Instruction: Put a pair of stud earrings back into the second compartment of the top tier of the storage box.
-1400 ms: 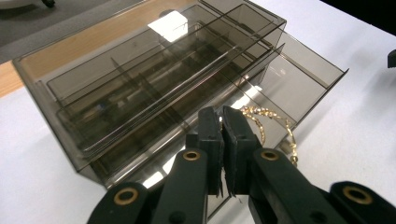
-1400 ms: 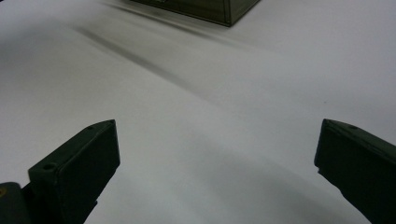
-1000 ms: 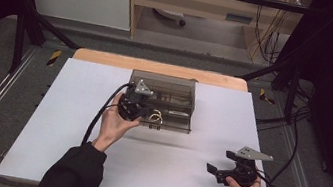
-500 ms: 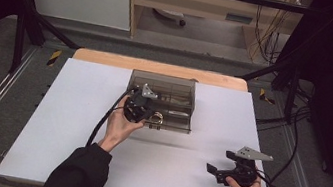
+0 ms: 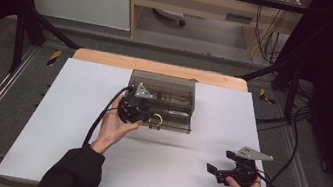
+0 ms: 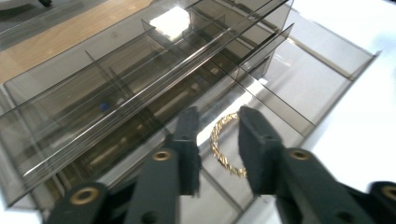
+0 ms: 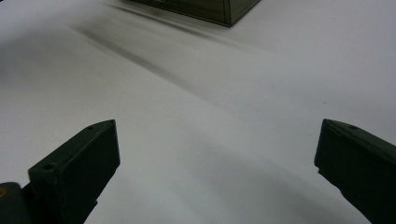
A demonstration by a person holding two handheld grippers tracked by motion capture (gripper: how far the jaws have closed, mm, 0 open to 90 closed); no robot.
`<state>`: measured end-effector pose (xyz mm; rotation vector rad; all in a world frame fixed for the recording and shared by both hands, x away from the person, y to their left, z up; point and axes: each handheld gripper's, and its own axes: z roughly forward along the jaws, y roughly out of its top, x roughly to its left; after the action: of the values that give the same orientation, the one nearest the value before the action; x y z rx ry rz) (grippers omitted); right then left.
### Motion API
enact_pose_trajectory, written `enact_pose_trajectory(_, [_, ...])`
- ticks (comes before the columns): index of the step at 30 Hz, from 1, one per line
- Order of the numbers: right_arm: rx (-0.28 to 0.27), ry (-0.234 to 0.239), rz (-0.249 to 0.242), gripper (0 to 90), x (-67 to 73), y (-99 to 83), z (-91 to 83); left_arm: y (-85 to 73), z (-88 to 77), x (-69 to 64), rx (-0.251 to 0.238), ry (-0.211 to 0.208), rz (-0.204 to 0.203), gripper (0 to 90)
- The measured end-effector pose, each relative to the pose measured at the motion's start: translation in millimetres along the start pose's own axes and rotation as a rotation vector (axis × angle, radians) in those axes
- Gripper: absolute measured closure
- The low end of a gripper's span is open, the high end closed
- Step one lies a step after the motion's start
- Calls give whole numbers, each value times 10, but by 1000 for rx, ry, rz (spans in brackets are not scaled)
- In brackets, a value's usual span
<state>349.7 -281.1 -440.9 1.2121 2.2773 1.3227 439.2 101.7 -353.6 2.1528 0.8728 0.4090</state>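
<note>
A smoky clear organiser box (image 5: 170, 90) with several compartments stands at the table's far middle. My left gripper (image 5: 148, 116) reaches into its near open section. In the left gripper view a gold twisted bracelet (image 6: 223, 148) lies on the section's floor between my left gripper's (image 6: 219, 116) jaws. The jaws have just been opening, and the pads stand clear of the bracelet (image 5: 157, 119). My right gripper (image 5: 218, 161) rests on the white table near the front right, held by a hand. Its jaws are spread wide with nothing between them (image 7: 218, 128).
The white tabletop (image 5: 58, 122) lies on a wooden board whose far edge (image 5: 158, 67) shows behind the box. A black cable (image 5: 99, 118) trails from the left gripper. A corner of the box (image 7: 224, 11) appears at the top of the right gripper view.
My left hand has edged a little toward the box's front. The bracelet stays in the same spot. The right hand and gripper have not moved.
</note>
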Motion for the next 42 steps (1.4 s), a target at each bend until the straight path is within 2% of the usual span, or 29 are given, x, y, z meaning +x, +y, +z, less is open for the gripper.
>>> enact_pose_trajectory(2, [1,0,2,7,-1,0,1,-34,-83,38,-12,-5,-6,578])
enact_pose_trajectory(5, [0,1,5,7,1,1,2,-85,-205,93,-29,21,-3,488])
enact_pose_trajectory(7, [1,0,5,7,-1,1,2,-130,-286,132,-37,22,-2,436])
enact_pose_trajectory(11, [4,0,9,7,0,2,1,-242,-437,220,-58,21,-21,340])
enact_pose_trajectory(15, [2,2,8,7,1,1,3,-368,-554,291,-54,46,-40,236])
enact_pose_trajectory(22, [2,1,9,7,2,0,5,-669,-709,424,-63,56,-61,103])
enact_pose_trajectory(31, [6,0,8,7,2,-3,14,-1126,-881,566,-76,76,-80,42])
enact_pose_trajectory(42, [9,6,10,7,8,-7,29,-1641,-958,671,-88,105,-93,31])
